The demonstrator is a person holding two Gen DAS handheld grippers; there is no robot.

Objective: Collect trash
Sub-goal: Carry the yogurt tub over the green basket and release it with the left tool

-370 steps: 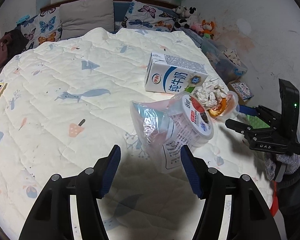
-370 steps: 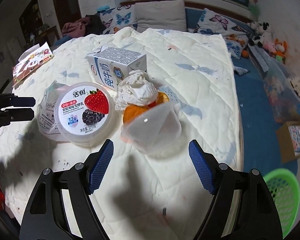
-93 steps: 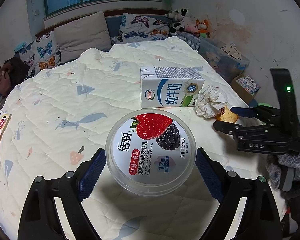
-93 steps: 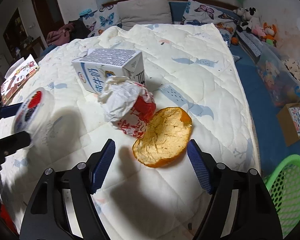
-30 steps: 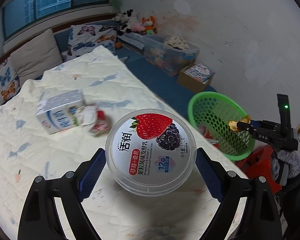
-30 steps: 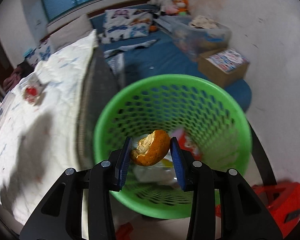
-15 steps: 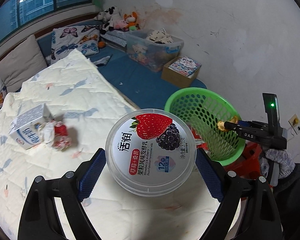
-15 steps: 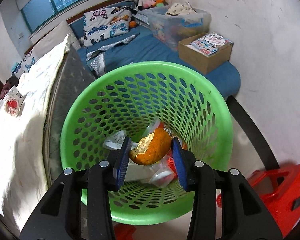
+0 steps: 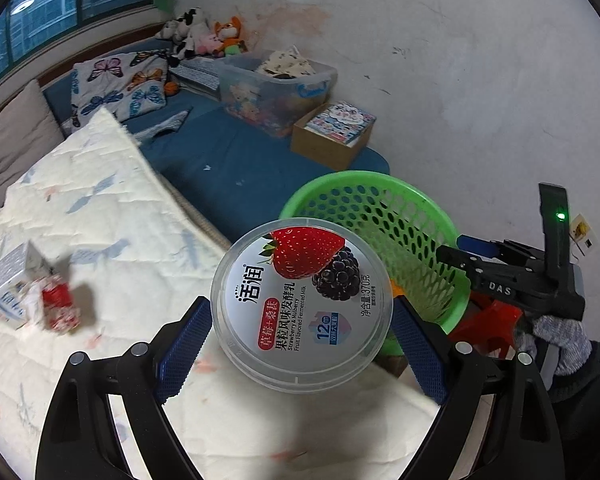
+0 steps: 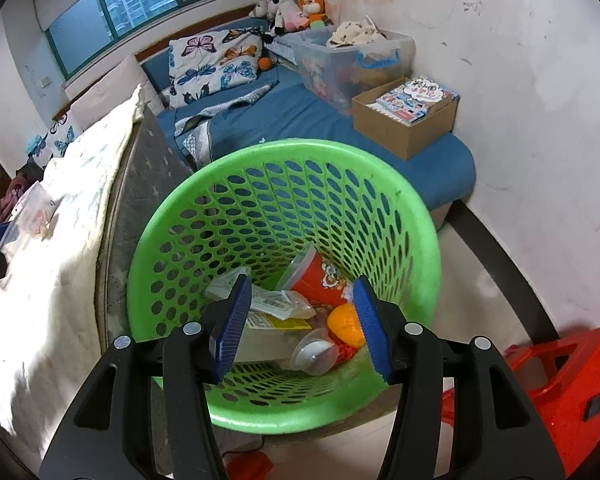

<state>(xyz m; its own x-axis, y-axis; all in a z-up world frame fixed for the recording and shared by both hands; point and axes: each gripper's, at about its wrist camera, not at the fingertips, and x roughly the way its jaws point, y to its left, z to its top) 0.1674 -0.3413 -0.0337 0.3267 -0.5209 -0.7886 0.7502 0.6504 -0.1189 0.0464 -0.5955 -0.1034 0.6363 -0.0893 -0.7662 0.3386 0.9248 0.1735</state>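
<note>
My left gripper (image 9: 302, 340) is shut on a round yogurt tub (image 9: 302, 304) with a strawberry and blackberry lid, held over the bed edge near the green mesh basket (image 9: 384, 208). My right gripper (image 10: 300, 320) is open and empty above the basket (image 10: 420, 216); it also shows in the left wrist view (image 9: 456, 250). An orange peel (image 10: 342, 324) lies in the basket among a red cup (image 10: 320, 276), plastic wrappers and a clear cup. A milk carton (image 9: 10, 288) and a crumpled red-and-white wrapper (image 9: 58, 306) lie on the quilt.
The white quilted bed (image 9: 80, 216) is at left, its grey mattress side (image 10: 140, 184) against the basket. A blue mat (image 10: 300, 116) holds a cardboard box of books (image 10: 412, 108) and a clear storage bin (image 10: 352, 56). A red plastic object (image 10: 560, 368) lies right of the basket. The wall is close.
My right gripper has opened and the orange peel has dropped into the basket. My left gripper has carried the yogurt tub closer to the basket.
</note>
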